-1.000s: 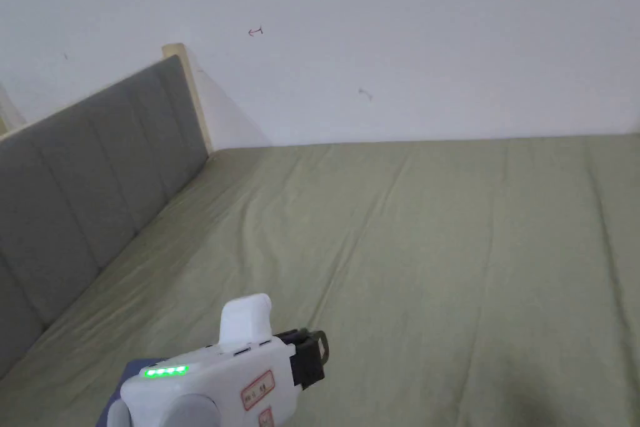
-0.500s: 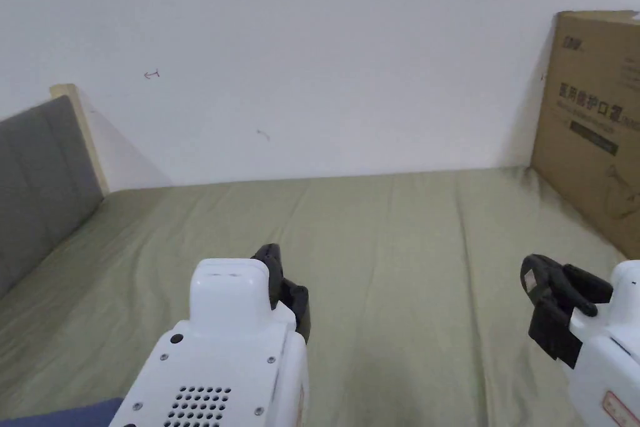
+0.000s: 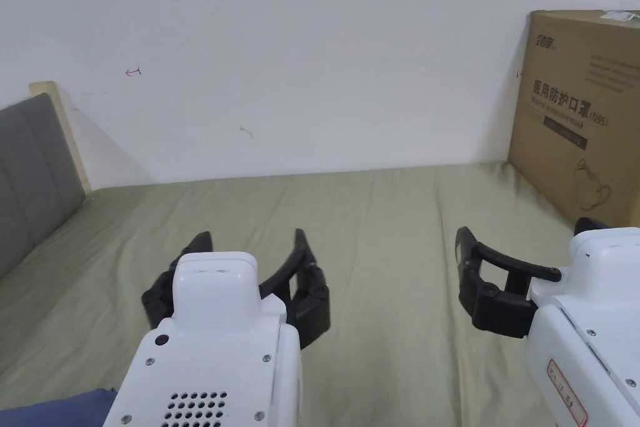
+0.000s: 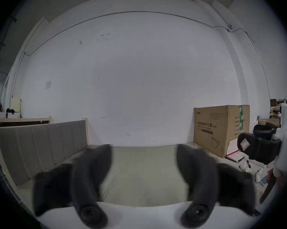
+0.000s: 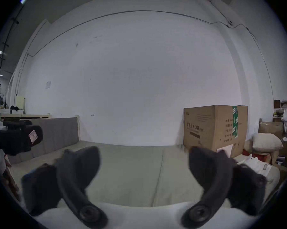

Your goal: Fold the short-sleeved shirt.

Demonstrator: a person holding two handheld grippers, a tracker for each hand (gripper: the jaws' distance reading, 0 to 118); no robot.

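**Both grippers empty above the bed, folding not begun**

A scrap of blue cloth [image 3: 56, 411] peeks in at the near edge of the bed, just under the left gripper's white body in the head view; it may be the short-sleeved shirt, but too little of it shows to be sure. No garment lies spread on the olive bed sheet [image 3: 387, 222], which is smooth apart from a few long creases.

Above that sheet, the left gripper [image 3: 250, 253] hangs with its jaws spread wide and nothing between them. The right gripper [image 5: 143, 164] is held level with it, on the bed's cardboard-box side, jaws likewise parted and empty.

Judging by this, none of the folding is done: the shirt has yet to be laid flat on the bed.

At the far corner of the bed stands a cardboard box [image 3: 581, 109]; at the opposite end rises the grey padded headboard [image 3: 31, 178].
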